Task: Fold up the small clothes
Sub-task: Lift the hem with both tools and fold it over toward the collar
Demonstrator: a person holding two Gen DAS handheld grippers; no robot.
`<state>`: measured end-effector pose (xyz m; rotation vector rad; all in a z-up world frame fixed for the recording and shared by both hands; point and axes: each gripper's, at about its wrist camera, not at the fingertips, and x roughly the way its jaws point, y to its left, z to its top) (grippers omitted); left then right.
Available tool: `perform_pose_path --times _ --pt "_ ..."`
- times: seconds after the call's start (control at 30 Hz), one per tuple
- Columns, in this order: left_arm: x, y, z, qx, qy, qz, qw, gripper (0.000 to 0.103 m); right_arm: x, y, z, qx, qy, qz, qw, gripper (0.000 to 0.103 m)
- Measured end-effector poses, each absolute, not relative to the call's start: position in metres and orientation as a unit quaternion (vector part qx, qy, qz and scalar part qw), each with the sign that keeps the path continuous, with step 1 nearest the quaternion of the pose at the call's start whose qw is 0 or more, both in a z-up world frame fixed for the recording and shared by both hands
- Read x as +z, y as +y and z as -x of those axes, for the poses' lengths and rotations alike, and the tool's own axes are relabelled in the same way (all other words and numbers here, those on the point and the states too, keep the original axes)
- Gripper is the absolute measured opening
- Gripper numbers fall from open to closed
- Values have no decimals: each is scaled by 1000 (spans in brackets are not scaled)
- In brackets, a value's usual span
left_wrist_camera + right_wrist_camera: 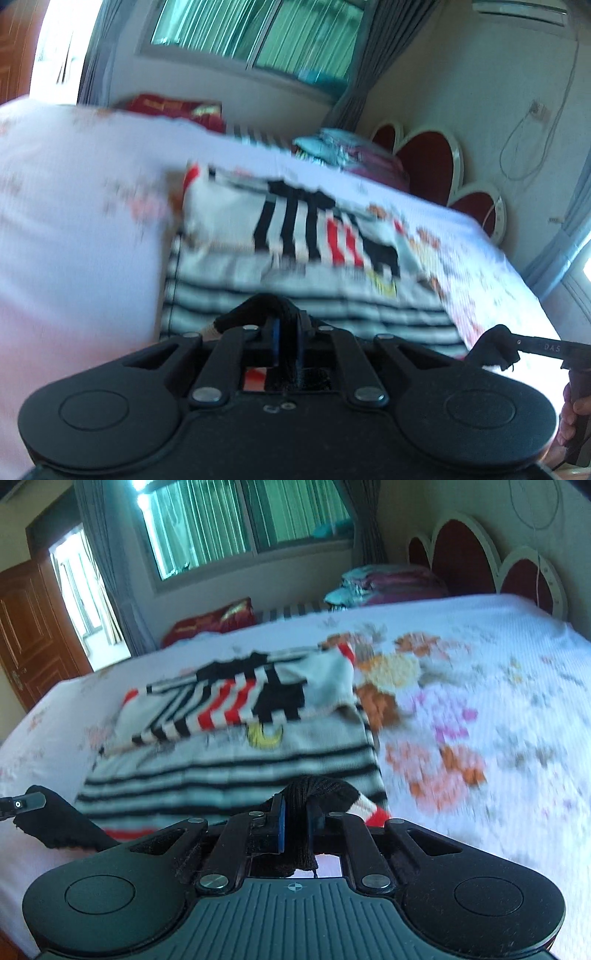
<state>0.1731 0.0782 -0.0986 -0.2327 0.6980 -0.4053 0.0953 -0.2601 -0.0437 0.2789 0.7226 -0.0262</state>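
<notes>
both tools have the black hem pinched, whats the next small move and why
Probably carry both tools forward together, laying the hem over the sweater's upper part. The left tool and right tool are each shut on the black hem of the striped sweater, whose sleeves already lie folded across its chest on the bed, so the bottom-up fold seems next.

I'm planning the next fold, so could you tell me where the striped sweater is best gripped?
Grip the striped sweater along its black near hem, one corner each, coming from the near bed edge. Both the left gripper and right gripper are clamped there.
</notes>
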Motion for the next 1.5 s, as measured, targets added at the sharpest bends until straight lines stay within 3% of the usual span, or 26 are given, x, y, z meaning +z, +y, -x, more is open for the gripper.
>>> perform_pose_path --times 0.6,1.17,1.27,1.37,1.5 --pt "-85 29 -352 -152 290 115 938 7 -39 -307 -304 -9 297 -156 942 10" --pt "-148 16 -469 -80 383 117 913 8 -110 -332 -428 -31 371 -202 906 10" --pt "-150 18 -477 -63 383 113 915 11 -117 -334 -435 -32 377 -202 903 10" --pt "-152 20 -485 -37 383 111 916 23 -122 -335 -443 -32 386 -206 899 10" --pt "-150 25 -492 -26 379 108 919 27 -124 -343 -451 -31 393 -225 891 12"
